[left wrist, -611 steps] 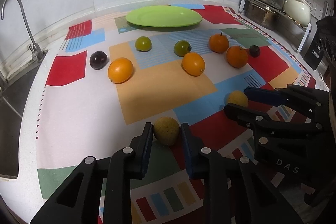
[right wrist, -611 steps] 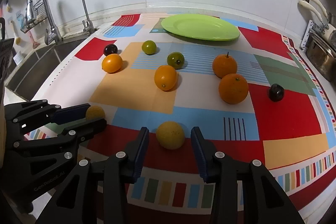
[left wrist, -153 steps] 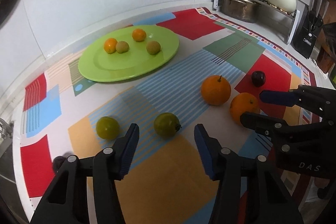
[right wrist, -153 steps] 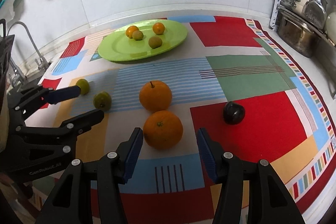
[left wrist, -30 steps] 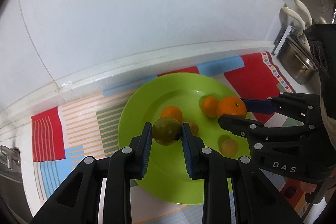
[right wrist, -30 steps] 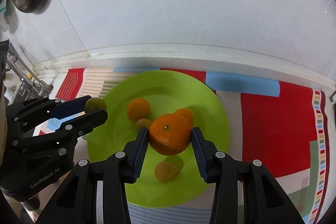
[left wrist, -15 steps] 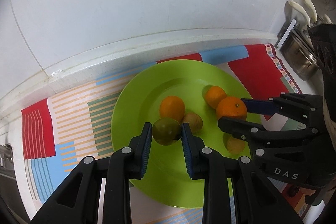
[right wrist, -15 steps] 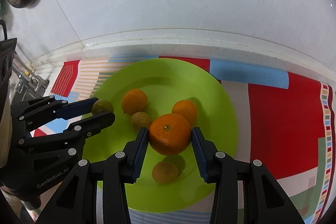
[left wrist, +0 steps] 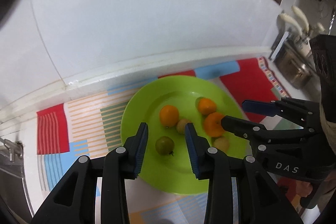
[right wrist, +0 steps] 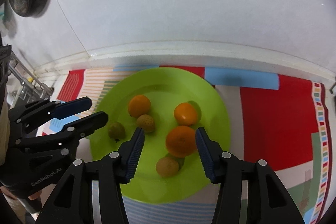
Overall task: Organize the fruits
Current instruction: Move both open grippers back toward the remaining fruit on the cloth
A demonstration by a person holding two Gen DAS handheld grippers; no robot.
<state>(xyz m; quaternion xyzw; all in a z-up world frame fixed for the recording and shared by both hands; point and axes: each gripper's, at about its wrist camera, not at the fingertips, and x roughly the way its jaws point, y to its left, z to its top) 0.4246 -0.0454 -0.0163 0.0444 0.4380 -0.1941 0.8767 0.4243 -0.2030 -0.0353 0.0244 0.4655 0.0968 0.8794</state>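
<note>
A green plate (left wrist: 189, 180) (right wrist: 151, 81) lies on the patchwork cloth near the back wall. It holds several fruits. My left gripper (left wrist: 166, 135) is open above the plate, with a green fruit (left wrist: 164, 145) (right wrist: 116, 129) lying free between its fingers. My right gripper (right wrist: 169, 139) is open, with a large orange (right wrist: 181, 141) (left wrist: 213, 124) lying free between its fingers. Two smaller oranges (right wrist: 139, 105) (right wrist: 185, 113) and two yellow-brown fruits (right wrist: 145, 123) (right wrist: 167, 166) also lie on the plate.
The white tiled wall (right wrist: 168, 14) and its ledge run just behind the plate. A rack with pots and utensils (left wrist: 294, 64) stands at the right. A sink edge and tap (left wrist: 10, 148) are at the left. The colourful cloth (right wrist: 273, 119) covers the counter.
Both grippers have opened. The green fruit and the large orange have dropped from the jaws onto the plate.
</note>
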